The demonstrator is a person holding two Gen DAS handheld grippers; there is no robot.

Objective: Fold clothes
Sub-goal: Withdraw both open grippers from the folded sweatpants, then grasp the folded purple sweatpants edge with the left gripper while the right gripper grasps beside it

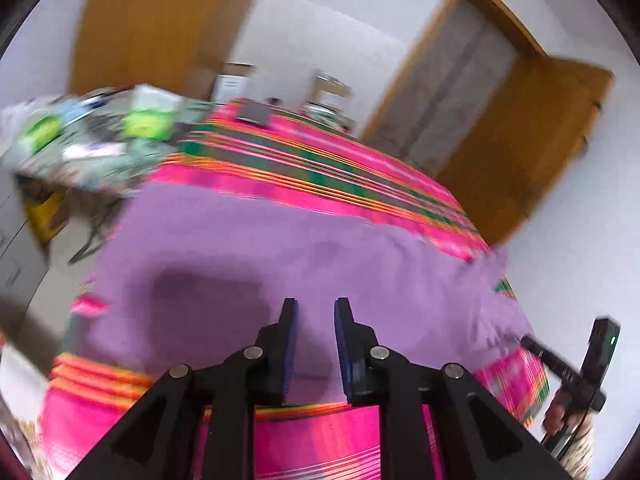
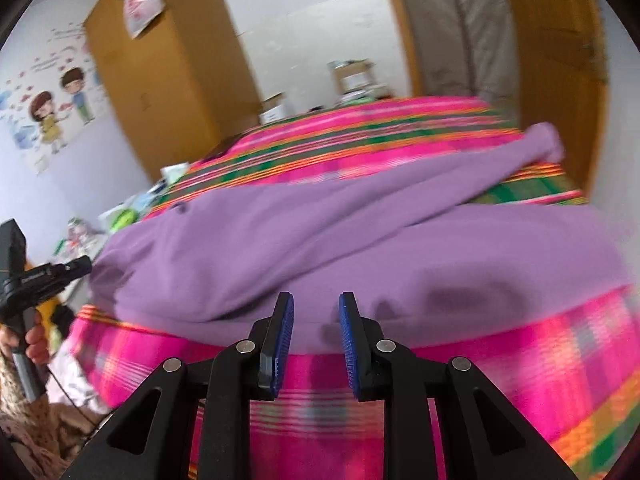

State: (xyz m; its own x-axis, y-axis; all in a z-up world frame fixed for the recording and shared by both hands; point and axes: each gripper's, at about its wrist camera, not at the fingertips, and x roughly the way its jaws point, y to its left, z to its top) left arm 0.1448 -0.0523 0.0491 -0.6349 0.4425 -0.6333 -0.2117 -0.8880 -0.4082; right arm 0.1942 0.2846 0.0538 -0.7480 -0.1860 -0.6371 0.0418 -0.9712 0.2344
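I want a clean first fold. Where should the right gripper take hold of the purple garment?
Probably the sleeve end of the purple garment, from the right side: it stretches out away from the body across the striped bedspread, free to lift. The right gripper is open and empty.

Motion blur smears both views. On the left wrist view, the clutter (image 1: 92, 136) left of the bed dissolves into green and white patches, its items unreadable. The boxes (image 1: 236, 80) by the far wall show no legible labels. The purple garment (image 2: 360, 240) hides the striped bedspread (image 2: 360, 140) beneath it.
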